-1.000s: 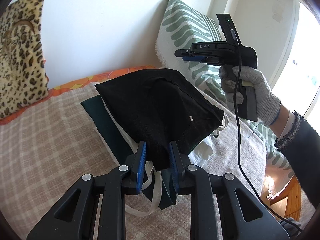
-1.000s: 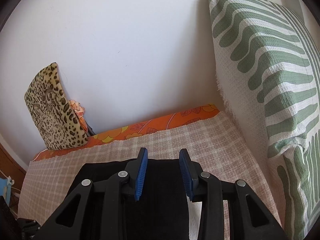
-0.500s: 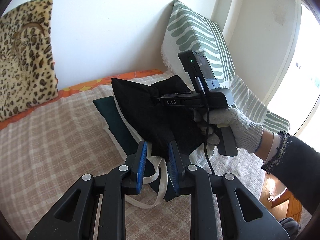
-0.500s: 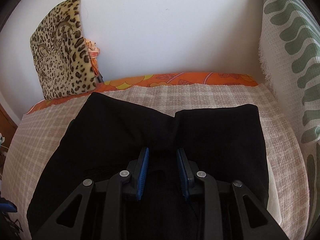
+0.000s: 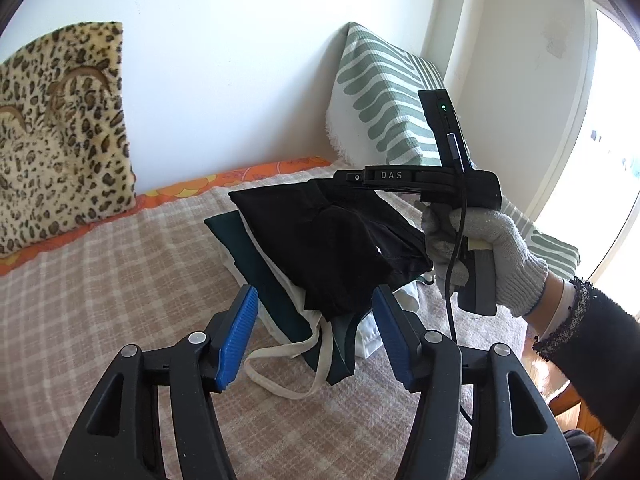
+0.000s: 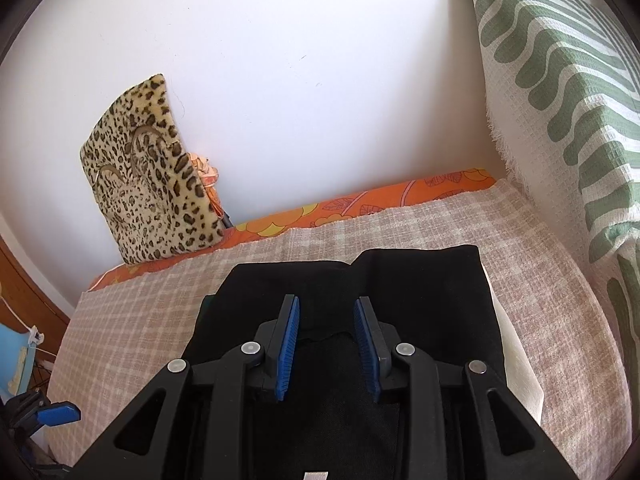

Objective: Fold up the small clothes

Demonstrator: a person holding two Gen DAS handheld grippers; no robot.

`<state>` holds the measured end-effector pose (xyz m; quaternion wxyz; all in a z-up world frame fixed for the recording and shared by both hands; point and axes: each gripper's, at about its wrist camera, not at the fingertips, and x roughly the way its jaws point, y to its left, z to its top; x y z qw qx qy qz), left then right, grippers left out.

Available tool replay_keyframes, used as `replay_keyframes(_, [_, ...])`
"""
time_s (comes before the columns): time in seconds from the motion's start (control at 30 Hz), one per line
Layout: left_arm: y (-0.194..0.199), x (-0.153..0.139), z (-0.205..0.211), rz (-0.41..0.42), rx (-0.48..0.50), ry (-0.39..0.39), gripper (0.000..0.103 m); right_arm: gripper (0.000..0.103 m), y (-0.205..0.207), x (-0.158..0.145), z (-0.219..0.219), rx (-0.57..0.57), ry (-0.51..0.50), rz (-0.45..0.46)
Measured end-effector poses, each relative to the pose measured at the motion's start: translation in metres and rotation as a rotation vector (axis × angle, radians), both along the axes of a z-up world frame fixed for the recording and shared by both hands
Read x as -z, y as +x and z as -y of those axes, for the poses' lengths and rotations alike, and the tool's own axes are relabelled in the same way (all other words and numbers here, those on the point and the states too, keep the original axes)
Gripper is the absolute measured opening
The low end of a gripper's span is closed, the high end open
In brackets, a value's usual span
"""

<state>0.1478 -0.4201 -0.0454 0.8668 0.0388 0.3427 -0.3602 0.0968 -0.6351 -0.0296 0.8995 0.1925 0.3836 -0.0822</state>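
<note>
Bright daylight in both views. Left wrist view: light pours from the overexposed white window area point(image 5: 612, 152) at the right edge, detail there blown out. Plain white wall point(image 5: 224, 60) evenly lit, soft shadows only. The crumpled black fabric garment point(image 5: 340, 248) is near featureless, folds hard to read, possibly underexposed. Strong fisheye bending and dark vignette at all corners. Right wrist view: same even light, the green-and-white wavy-striped woven cushion point(image 6: 560, 100) curves along the right edge, sharp weave. No motion blur. The near black plastic gripper bodies look slightly soft at bottom.
</note>
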Motion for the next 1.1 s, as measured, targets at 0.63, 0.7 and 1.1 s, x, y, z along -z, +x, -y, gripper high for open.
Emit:
replay_keyframes(0.63, [-0.050, -0.034, -0.043, 0.086, -0.041, -0.005, 0.081, 0.071, -0.086, -0.057, -0.078, 0.061, -0.105, 0.052])
replay_keyframes(0.7, [-0.054, -0.037, -0.050, 0.094, -0.043, -0.009, 0.082, 0.082, -0.095, -0.065, -0.088, 0.083, -0.142, 0.064])
replay_keyframes(1.1, [-0.080, -0.047, -0.087, 0.153, -0.071, 0.001, 0.083, 0.103, -0.134, -0.100, -0.160, 0.159, -0.301, 0.090])
